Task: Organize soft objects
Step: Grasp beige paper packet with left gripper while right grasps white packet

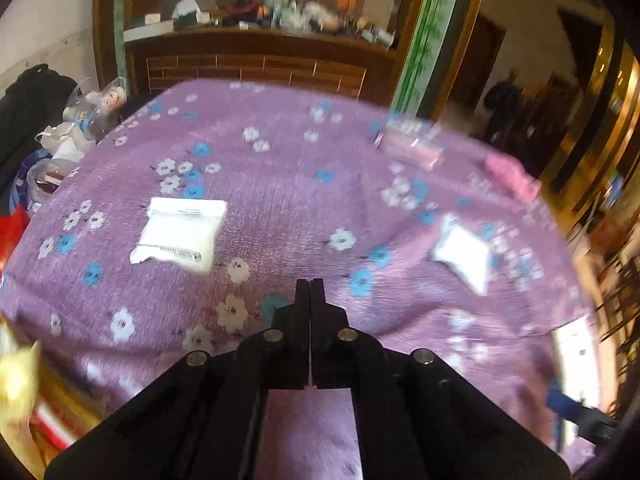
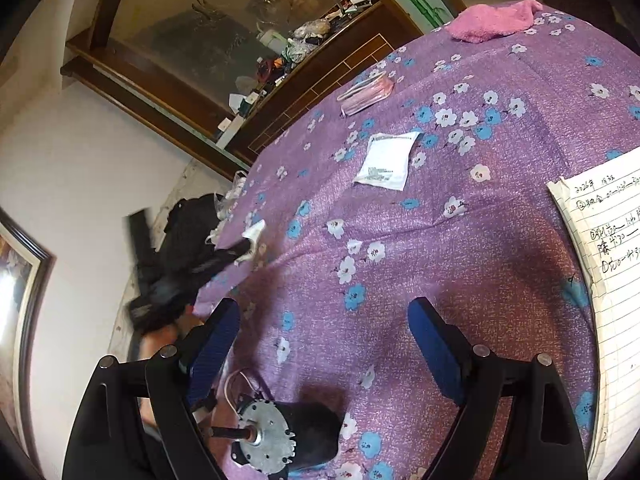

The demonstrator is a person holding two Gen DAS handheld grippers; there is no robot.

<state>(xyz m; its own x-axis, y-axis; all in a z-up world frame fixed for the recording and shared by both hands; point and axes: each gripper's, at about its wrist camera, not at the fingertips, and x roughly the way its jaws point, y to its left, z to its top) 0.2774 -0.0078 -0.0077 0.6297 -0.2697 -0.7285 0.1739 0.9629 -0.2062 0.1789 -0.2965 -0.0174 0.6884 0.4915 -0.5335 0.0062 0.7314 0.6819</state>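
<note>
My left gripper (image 1: 310, 286) is shut and empty, hovering over the purple flowered tablecloth (image 1: 280, 200). A white soft packet (image 1: 180, 234) lies ahead to its left, another white packet (image 1: 464, 254) to its right. A pink mask pack (image 1: 412, 148) and a pink towel (image 1: 512, 176) lie at the far right. My right gripper (image 2: 324, 312) is open and empty above the cloth (image 2: 400, 260). In its view a white packet (image 2: 388, 162), the pink mask pack (image 2: 366, 94) and the pink towel (image 2: 494, 20) lie ahead.
A small metal motor (image 2: 280, 436) lies on the cloth between my right fingers' bases. A lined handwritten notebook (image 2: 608, 280) lies at the right. Bags and dark clothes (image 1: 40, 120) crowd the table's left side. A wooden cabinet (image 1: 256, 68) stands behind.
</note>
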